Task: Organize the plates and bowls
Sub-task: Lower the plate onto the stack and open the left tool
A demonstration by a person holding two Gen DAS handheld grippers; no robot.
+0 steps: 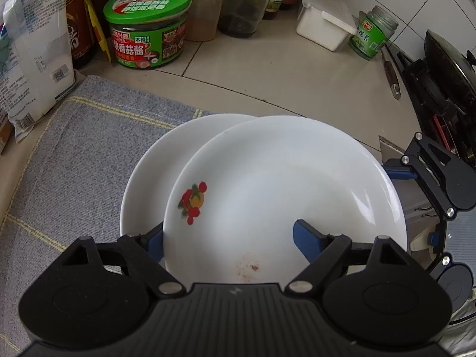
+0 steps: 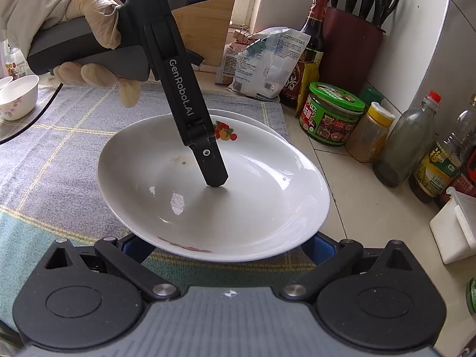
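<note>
Left-wrist view showed the top plate [image 1: 285, 196], white with a fruit print, lying askew on a second white plate [image 1: 142, 184] that sat on the grey checked cloth [image 1: 74, 136]. The left gripper [image 1: 229, 241] straddled the near rim of the top plate: one blue pad [image 1: 306, 244] lay inside the dish, the other [image 1: 154, 242] outside and below the rim. The fingers stood at a middling width; whether the pads actually pressed on the rim could not be read. In the right-wrist view the left tool's finger [image 2: 212, 169] reached down to the plate's floor, held by a gloved hand [image 2: 89, 29]. The right gripper [image 2: 229, 247] sat under the opposite rim, its blue pads mostly hidden beneath the plate [image 2: 214, 196], so its state could not be told. Judged risks: the top plate overhung the lower one toward the bare tile counter [image 1: 267, 83], so an uneven lift or a loose one-sided grip could have tipped or slid it off; glazed rims are likely slippery, and greasy residue near the rim may worsen that. The jars and bottles [image 2: 333, 113] stood near and could have been knocked in a wide swing. A small bowl [image 2: 16, 96] was cut off at the frame edge; the lower plate was largely covered.
</note>
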